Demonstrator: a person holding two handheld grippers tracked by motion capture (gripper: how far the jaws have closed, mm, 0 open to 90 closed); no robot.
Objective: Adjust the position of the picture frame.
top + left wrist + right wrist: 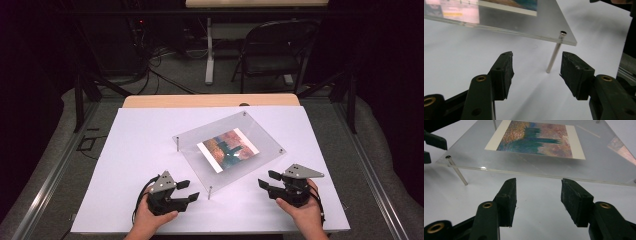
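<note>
We see a white table (150,150) in a dark room, a folding chair (272,50) beyond its far edge. The clear acrylic frame (200,162) with its print (228,149) stands mid-table on thin metal legs (554,58). Our left gripper (189,191) and right gripper (265,180) gape empty near the front edge. A careless knock could tip a leg.

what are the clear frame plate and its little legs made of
The plate looks like clear, glossy acrylic or glass: the table shows through it and its edges catch light. The legs look like polished metal: thin, silvery rods. The picture in it seems to be matte printed paper with a white border.
</note>
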